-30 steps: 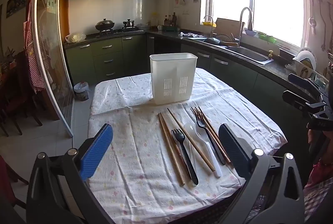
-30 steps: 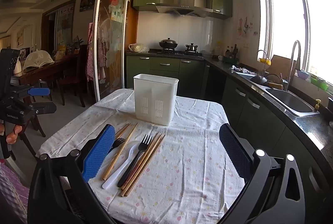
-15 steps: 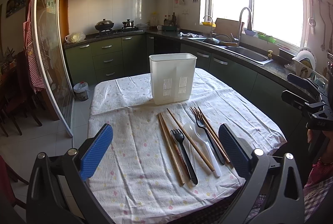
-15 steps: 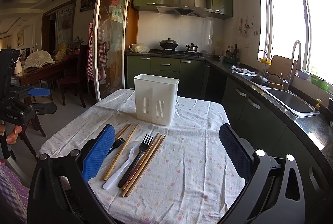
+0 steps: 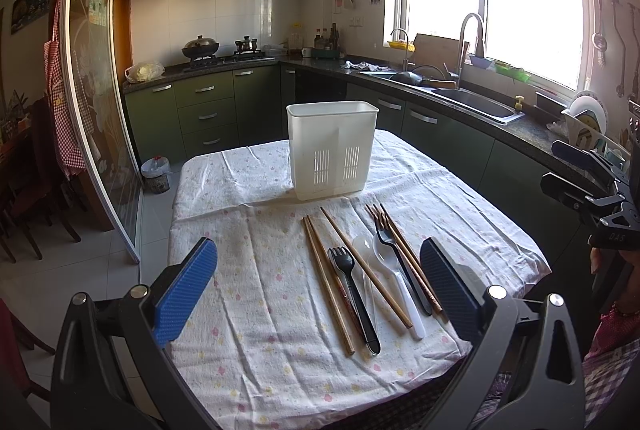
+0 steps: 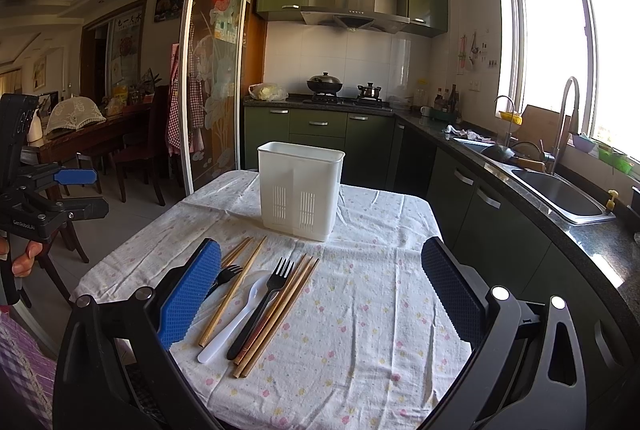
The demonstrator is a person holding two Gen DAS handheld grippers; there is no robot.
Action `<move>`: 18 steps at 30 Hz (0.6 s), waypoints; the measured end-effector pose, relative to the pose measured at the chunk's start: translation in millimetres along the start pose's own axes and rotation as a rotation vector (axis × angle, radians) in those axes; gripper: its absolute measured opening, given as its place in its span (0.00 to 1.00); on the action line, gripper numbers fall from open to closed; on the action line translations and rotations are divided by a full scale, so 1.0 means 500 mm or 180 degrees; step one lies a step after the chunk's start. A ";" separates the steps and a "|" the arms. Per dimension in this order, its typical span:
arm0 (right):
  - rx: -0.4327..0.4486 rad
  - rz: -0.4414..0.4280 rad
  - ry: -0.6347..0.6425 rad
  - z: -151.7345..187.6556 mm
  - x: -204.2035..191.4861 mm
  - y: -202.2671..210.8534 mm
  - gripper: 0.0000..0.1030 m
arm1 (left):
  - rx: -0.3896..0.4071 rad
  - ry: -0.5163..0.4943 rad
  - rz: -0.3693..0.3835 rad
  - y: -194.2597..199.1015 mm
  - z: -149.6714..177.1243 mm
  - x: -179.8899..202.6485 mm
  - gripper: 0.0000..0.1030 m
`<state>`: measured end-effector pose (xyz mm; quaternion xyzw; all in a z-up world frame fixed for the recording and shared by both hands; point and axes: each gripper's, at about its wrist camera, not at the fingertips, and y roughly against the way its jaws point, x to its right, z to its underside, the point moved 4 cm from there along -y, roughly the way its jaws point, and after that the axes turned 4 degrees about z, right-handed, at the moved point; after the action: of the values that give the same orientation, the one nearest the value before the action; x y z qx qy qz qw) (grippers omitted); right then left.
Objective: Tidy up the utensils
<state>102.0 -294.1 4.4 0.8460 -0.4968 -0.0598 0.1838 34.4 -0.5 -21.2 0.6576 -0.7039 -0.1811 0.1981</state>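
left wrist view: the left gripper (image 5: pixel 318 288) hangs over the near edge of the table (image 5: pixel 256 342), its fingers (image 5: pixel 186 284) spread wide and holding nothing. the utensils lie in a loose row on the cloth just in front of the holder (image 5: pixel 331 149), between it and the gripper. their long axes run roughly from the holder toward the camera, fanned a little, so they lie nearly along the fingers' own line. counted here: two black forks (image 5: pixel 354 300), one white spoon (image 5: pixel 396 288), one clear spoon (image 5: pixel 363 250) that is hard to make out, and what look like five or six chopsticks (image 5: pixel 326 278); the exact number is unclear where they overlap. the row sits toward this gripper's right finger. the right gripper (image 5: pixel 584 186) shows at the far right, well away from the holder.

right wrist view: the right gripper (image 6: pixel 320 296) also has its fingers (image 6: pixel 190 294) spread and empty. the same row lies in front of the holder (image 6: pixel 299 186), toward this gripper's left finger, which hides part of one fork (image 6: pixel 224 276). the other fork (image 6: pixel 262 304), the white spoon (image 6: pixel 232 322) and the chopsticks (image 6: pixel 276 314) point from the holder toward the camera. the holder stands upright and looks empty, with a fold down its front that suggests two compartments.

judgement: neither hand is clearly nearer; the row lies between them. a grip would need the fingers turned across a handle.
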 end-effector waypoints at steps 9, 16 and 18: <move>-0.0019 -0.0006 -0.0002 0.006 -0.018 -0.003 0.96 | -0.0031 0.0011 0.0012 -0.004 0.019 0.004 0.94; -0.0045 -0.0018 -0.0012 0.022 -0.007 -0.024 0.96 | -0.0213 0.0069 0.0041 -0.021 0.016 -0.001 0.94; -0.0048 -0.0020 -0.0018 0.021 -0.006 -0.022 0.96 | -0.0191 0.0057 0.0033 -0.021 0.015 0.000 0.94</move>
<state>106.7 -289.4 -9.6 0.8460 -0.4942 -0.0666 0.1886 39.7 -1.3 -33.0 0.6494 -0.6997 -0.1952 0.2250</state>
